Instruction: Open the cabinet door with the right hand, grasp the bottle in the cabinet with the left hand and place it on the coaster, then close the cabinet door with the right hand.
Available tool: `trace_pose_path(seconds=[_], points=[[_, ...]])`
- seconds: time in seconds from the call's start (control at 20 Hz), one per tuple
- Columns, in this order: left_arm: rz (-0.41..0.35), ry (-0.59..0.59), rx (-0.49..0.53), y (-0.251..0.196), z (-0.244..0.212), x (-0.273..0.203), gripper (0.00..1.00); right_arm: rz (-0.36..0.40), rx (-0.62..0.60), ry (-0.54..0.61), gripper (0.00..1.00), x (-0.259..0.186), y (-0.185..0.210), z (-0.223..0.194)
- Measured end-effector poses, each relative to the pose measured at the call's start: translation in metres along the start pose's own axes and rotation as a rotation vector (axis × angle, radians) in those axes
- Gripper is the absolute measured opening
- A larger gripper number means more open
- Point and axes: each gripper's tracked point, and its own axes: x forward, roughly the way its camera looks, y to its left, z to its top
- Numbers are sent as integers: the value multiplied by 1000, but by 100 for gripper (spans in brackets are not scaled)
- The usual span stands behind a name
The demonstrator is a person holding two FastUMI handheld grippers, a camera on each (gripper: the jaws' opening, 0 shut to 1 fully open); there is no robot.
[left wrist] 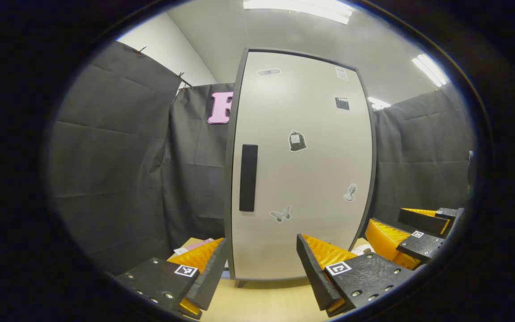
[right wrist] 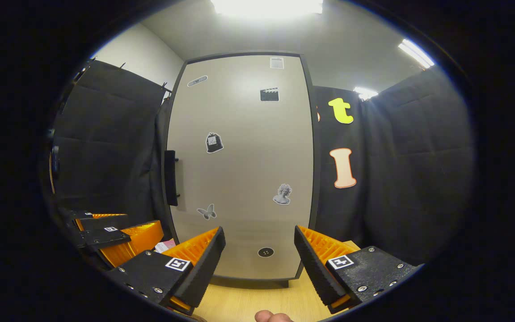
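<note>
A tall pale cabinet (left wrist: 302, 170) with a dark frame stands on the wooden table, its door shut and dotted with small stickers. A black vertical handle (left wrist: 248, 177) sits on the door's left edge; in the right gripper view the handle (right wrist: 170, 178) sticks out at the cabinet's (right wrist: 244, 170) left side. My left gripper (left wrist: 262, 264) is open in front of the door's lower part, holding nothing. My right gripper (right wrist: 259, 257) is also open and empty, facing the door's bottom; it appears as well at the right of the left gripper view (left wrist: 411, 232). The bottle is hidden behind the door.
Black cloth walls close in on both sides of the cabinet. The light wooden tabletop (right wrist: 248, 304) runs in front of it. Some pink and white paper (left wrist: 195, 247) lies left of the cabinet's foot. A fingertip (right wrist: 271, 316) shows at the bottom edge.
</note>
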Motion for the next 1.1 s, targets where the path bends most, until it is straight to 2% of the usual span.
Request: trace_pose_path(seconds=[0.15, 0.2, 0.25, 0.4, 0.7, 0.75, 0.85, 0.9, 1.1], points=[[1, -3, 1, 2, -2, -1, 84, 7, -2, 2, 96, 0, 3, -2], [-5, -4, 1, 1, -3, -1, 87, 11, -5, -1, 96, 0, 5, -2], [-7, -2, 3, 0, -5, -1, 83, 11, -13, -8, 96, 0, 5, -1], [4, 5, 32, 1, -9, 0, 87, 3, -34, -45, 96, -1, 6, 6], [21, -33, 36, 12, 5, -7, 88, 26, 2, -75, 96, 4, 8, 18], [26, -37, 43, 16, 4, -10, 88, 17, -2, -62, 96, 6, 7, 15], [34, -42, 46, 22, -1, -17, 87, 48, 27, -33, 94, 6, 17, 6], [41, -38, 42, 27, -5, -22, 87, 49, 42, -24, 96, 6, 18, 4], [64, -30, 17, 45, -22, -48, 88, 72, 41, -23, 96, 14, 30, 7]])
